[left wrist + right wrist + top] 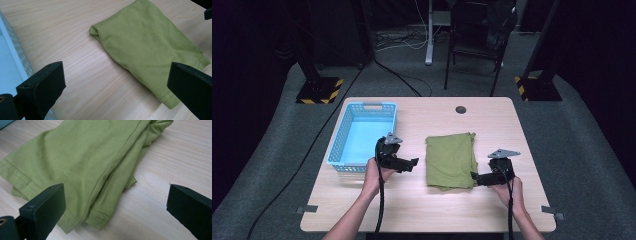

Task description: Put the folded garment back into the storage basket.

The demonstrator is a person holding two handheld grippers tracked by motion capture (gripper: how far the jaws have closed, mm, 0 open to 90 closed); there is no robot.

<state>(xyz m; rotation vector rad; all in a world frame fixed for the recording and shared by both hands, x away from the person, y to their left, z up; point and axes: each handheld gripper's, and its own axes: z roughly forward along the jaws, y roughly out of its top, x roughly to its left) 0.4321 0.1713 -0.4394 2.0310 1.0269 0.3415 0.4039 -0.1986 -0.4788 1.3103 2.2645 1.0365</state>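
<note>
Cloth (451,160) lies folded on the table (492,125), roughly mid-table, w/ the blue basket (343,131) well apart to its left and holding nothing we can see. We judge the job as moving the folded cloth into that basket, and by the look of things the fold is done but the lift isn't: the cloth is flat on the wood, not pinched by either tool. Our left gripper (413,162) hovers btwn basket and cloth, jaws wide apart, pointing at the cloth's left edge; in the left gripper view the cloth (147,47) sits ahead of the jaws w/ bare wood in between. Our right gripper (474,176) is at the cloth's near right corner, jaws also spread; in the right gripper view the hemmed corner (82,167) lies between and just ahead of them, no contact we can confirm. What's left, as we read it: close on both sides, raise the bundle w/o it unfolding, carry it left, lower it in the basket.
</note>
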